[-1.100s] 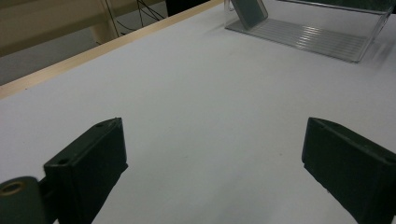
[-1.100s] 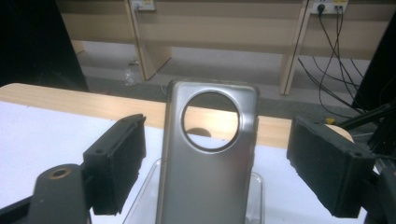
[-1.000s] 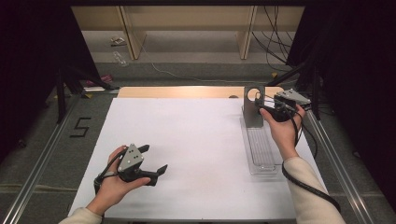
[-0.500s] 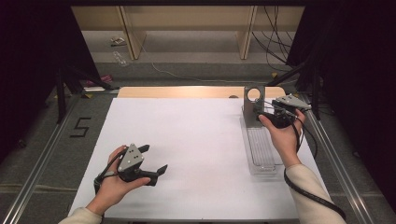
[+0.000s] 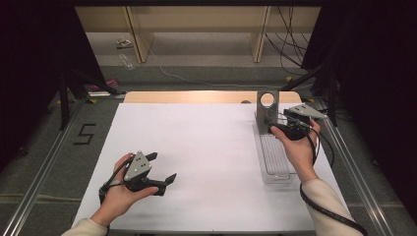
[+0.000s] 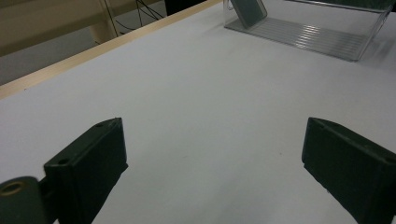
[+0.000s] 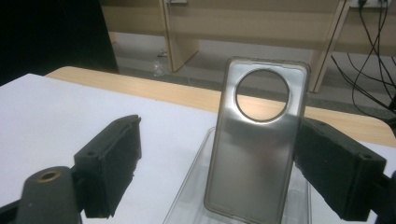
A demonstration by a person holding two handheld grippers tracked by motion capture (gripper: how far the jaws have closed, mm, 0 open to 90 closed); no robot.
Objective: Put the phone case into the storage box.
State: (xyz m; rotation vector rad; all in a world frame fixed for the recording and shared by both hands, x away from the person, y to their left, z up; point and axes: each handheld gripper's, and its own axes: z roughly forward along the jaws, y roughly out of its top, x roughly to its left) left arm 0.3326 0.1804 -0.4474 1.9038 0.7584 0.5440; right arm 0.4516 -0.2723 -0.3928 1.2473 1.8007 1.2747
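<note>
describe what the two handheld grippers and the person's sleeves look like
Both are black handheld tools. The left gripper carries a grey three-cornered plate with small dark dots on top, and so does the right gripper. Each has two blocky black jaws with flat faces and small holes in the sides. A black cable trails from the right one along the forearm. The sleeves are light cream.

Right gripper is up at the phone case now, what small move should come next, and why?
Probably ease the right gripper slightly forward, then close. Its jaws stand open either side of the phone case, which stands upright in the clear tray, and neither pad clearly touches it yet. The left gripper rests open, far off.
</note>
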